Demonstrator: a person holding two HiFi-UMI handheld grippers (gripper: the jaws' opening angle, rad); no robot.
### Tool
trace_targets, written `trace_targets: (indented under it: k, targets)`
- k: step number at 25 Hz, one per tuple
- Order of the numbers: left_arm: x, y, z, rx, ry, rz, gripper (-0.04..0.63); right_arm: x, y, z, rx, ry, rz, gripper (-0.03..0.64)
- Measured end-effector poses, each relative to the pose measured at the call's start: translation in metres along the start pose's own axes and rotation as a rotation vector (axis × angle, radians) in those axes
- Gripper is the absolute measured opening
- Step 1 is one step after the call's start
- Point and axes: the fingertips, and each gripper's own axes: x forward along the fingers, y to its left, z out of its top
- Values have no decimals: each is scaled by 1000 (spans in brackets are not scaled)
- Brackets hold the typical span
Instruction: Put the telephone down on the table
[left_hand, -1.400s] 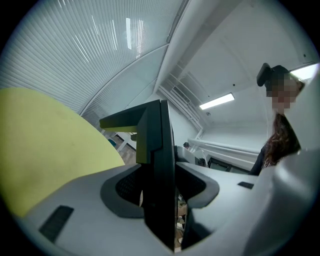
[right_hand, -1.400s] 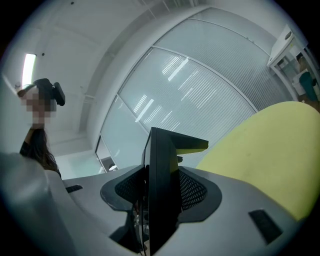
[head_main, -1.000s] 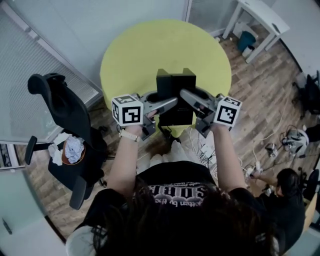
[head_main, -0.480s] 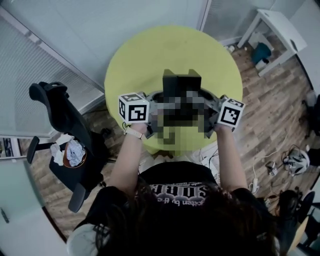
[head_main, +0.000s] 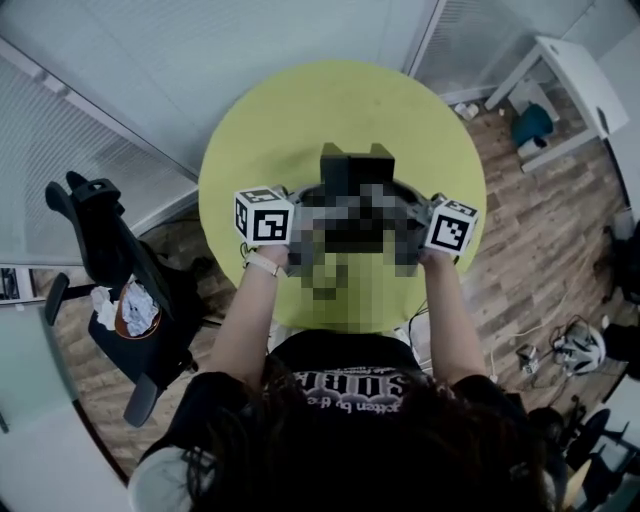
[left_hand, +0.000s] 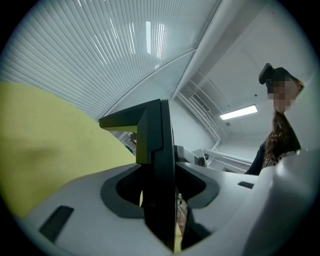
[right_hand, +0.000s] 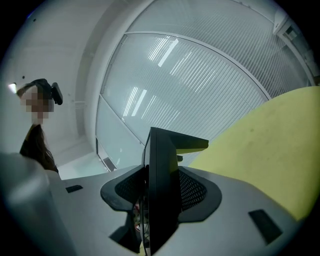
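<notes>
The telephone (head_main: 356, 168), a black unit, was held over the near half of the round yellow-green table (head_main: 300, 110), carried from both sides. Whether its underside touched the tabletop could not be determined from any view.

The left gripper (left_hand: 159, 197) was clamped on a thin black edge of the unit, with both pads bearing on it. The right gripper (right_hand: 156, 197) pinched the opposite edge in the same way. Both pointed roughly level.

Assessment of risk: each hold was on a narrow panel edge, so the unit could pivot or slip if one side were lowered ahead of the other. Opening either gripper before the base was fully supported would likely let the unit tip or drop. A position too close to the table's near rim would leave it liable to overhang. An office chair (head_main: 110, 250) stood well apart, left of the table, and posed no obstruction.
</notes>
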Motion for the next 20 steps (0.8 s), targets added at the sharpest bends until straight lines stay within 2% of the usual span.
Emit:
trace_targets:
  k: [8, 20]
  targets:
    - [20, 50, 5, -48, -4, 22, 189, 14, -52, 7, 50, 20, -6, 212]
    - [28, 114, -12, -168, 17, 69, 189, 34, -116, -14, 161, 65, -34, 213]
